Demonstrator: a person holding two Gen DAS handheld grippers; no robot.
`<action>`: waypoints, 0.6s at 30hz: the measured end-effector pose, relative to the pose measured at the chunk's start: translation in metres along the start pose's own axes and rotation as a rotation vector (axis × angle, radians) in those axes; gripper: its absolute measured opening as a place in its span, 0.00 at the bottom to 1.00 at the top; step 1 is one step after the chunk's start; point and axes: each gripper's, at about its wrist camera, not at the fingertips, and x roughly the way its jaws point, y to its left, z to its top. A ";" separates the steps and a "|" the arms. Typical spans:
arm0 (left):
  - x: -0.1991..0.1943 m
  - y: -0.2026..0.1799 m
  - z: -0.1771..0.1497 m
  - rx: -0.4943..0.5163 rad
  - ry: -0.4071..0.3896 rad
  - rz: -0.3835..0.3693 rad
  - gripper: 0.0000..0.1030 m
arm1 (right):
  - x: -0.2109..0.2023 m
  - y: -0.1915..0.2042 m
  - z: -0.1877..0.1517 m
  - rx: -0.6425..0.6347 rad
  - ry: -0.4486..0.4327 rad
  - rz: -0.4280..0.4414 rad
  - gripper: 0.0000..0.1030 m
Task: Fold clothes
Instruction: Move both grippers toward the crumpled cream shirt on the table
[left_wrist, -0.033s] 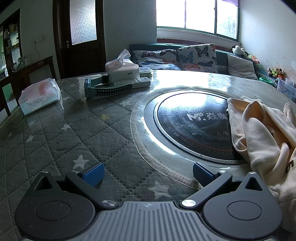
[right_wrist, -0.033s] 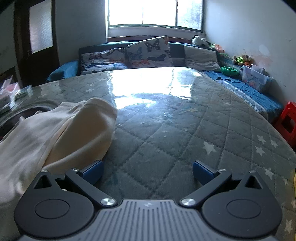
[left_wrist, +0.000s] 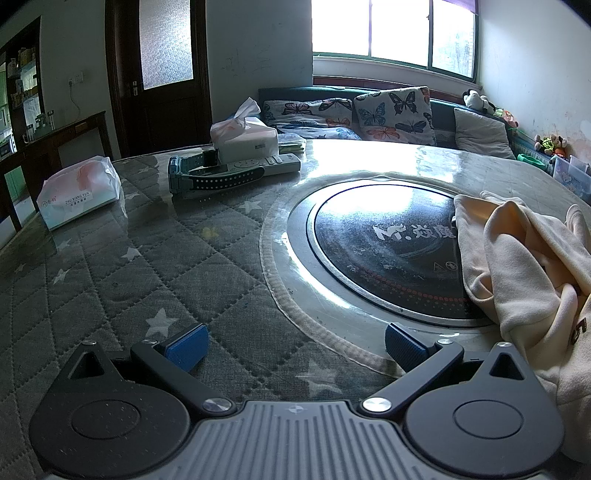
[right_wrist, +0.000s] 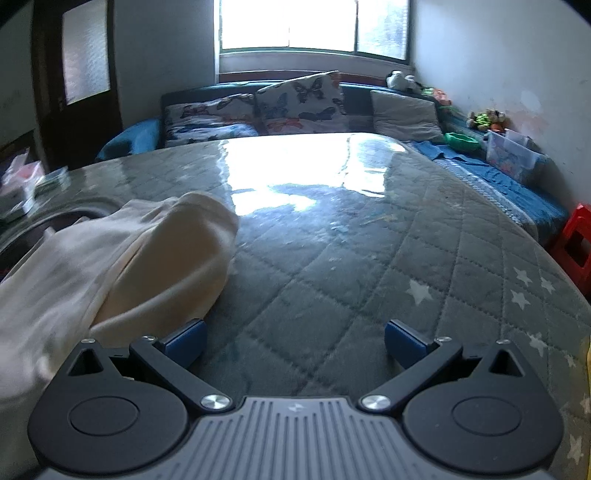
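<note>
Beside the induction hob (left_wrist: 388, 254), my spread-fingered grippers flanked the rumpled cream sweatshirt (left_wrist: 528, 280); grabbing bunched layers risked a crooked fold.

the left claw (left_wrist: 293, 345) and the right claw (right_wrist: 293, 341) look alike: each has a grey ribbed plate at the centre flanked by two matte black round housings with a shallow circular recess. from silver screws beside the plate, black link arms angle outward to small silver pins and triangular cut-outs. each arm ends in a blue ribbed pad (left_wrist: 186, 345).
</note>
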 end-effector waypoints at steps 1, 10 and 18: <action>-0.001 -0.001 0.000 -0.002 0.000 0.004 1.00 | -0.004 0.002 -0.002 -0.009 -0.006 0.008 1.00; -0.009 -0.005 -0.003 -0.019 0.009 0.023 1.00 | -0.045 0.015 -0.021 -0.090 -0.060 0.075 1.00; -0.038 -0.022 -0.017 0.047 0.026 -0.009 1.00 | -0.075 0.030 -0.036 -0.144 -0.084 0.148 1.00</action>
